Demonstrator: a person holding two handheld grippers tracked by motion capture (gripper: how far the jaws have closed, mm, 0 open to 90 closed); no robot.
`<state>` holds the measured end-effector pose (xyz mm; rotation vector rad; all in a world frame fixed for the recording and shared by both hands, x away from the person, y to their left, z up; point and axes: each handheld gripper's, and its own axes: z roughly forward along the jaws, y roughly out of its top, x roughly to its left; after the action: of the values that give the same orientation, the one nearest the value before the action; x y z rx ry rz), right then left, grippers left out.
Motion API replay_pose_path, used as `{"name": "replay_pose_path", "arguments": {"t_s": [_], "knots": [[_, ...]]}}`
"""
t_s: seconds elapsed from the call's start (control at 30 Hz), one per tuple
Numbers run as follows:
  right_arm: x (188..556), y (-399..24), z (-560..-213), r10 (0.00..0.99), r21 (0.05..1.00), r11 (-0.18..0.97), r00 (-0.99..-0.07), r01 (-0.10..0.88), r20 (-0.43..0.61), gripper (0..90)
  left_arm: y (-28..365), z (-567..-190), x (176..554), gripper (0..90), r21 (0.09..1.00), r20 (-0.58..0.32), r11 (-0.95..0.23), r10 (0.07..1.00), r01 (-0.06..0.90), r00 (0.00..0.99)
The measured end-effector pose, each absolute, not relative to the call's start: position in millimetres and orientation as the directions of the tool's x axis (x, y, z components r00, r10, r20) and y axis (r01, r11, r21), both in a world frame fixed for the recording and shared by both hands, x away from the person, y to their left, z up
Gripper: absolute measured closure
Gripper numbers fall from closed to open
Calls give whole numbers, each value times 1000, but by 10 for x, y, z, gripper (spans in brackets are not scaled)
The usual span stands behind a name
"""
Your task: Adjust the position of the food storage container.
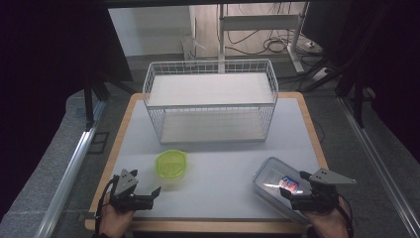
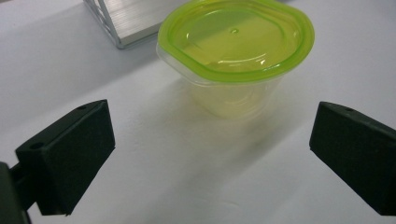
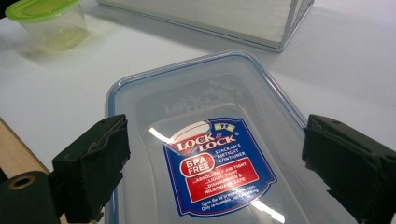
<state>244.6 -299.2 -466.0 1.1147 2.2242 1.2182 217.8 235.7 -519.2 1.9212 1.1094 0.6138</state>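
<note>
A small clear cup with a lime-green lid (image 1: pixel 171 164) (image 2: pixel 235 42) (image 3: pixel 46 18) stands on the white table, just ahead of my left gripper (image 1: pixel 148 197) (image 2: pixel 210 158). That gripper is open, its jaws wide apart over bare tabletop, short of the cup. At the right front lies a flat clear container with a blue-edged lid (image 1: pixel 276 186) (image 3: pixel 205 126) and a red-and-blue label (image 3: pixel 217 163). My right gripper (image 1: pixel 297 193) (image 3: pixel 219 172) hovers over its near end, open, with the jaws standing either side of the lid and apart from it.
A white wire basket rack with two shelves (image 1: pixel 210 101) (image 3: pixel 224 18) stands at the back middle of the table (image 1: pixel 223 198). The table's wooden edge (image 1: pixel 198 225) runs close under both hands. Dark floor and cables lie beyond.
</note>
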Motion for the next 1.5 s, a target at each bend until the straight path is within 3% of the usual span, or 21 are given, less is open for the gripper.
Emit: {"name": "replay_pose_path", "arguments": {"t_s": [0.33, 0.67, 0.87, 0.9, 0.93, 1.0, 1.23, 1.33, 1.5], "knots": [[2453, -2998, -4670, 786, 830, 298, -615, 471, 67, 88, 2359, -5186, 2199, 25, 804, -46, -257, 872, 536, 487], [2437, -3004, -4662, 790, 832, 298, -610, 468, 61, 93, 2343, -5088, 2186, 44, 809, -87, -231, 862, 541, 499], [2429, -2968, -4647, 786, 836, 309, -617, 453, 44, 98, 2275, -4940, 2177, 346, 832, -77, -248, 834, 496, 546], [2429, -2968, -4647, 786, 836, 309, -617, 453, 44, 98, 2263, -4906, 2187, 346, 839, -87, -239, 828, 489, 554], [2427, -2963, -4651, 786, 835, 310, -616, 455, 44, 102, 2235, -4849, 2221, 461, 842, -108, -223, 821, 491, 560], [2425, -2964, -4653, 787, 836, 307, -615, 455, 46, 104, 2187, -4816, 2265, 561, 842, -120, -218, 816, 494, 565], [2414, -2974, -4649, 789, 840, 302, -612, 451, 45, 111, 1968, -4757, 2452, 822, 834, -137, -223, 803, 505, 580], [2419, -2978, -4642, 791, 842, 302, -611, 446, 39, 115, 1836, -4719, 2616, 899, 831, -149, -230, 785, 507, 601], [2433, -2978, -4647, 793, 840, 309, -609, 447, 32, 117, 1686, -4699, 2762, 900, 829, -157, -241, 767, 505, 623]]}}
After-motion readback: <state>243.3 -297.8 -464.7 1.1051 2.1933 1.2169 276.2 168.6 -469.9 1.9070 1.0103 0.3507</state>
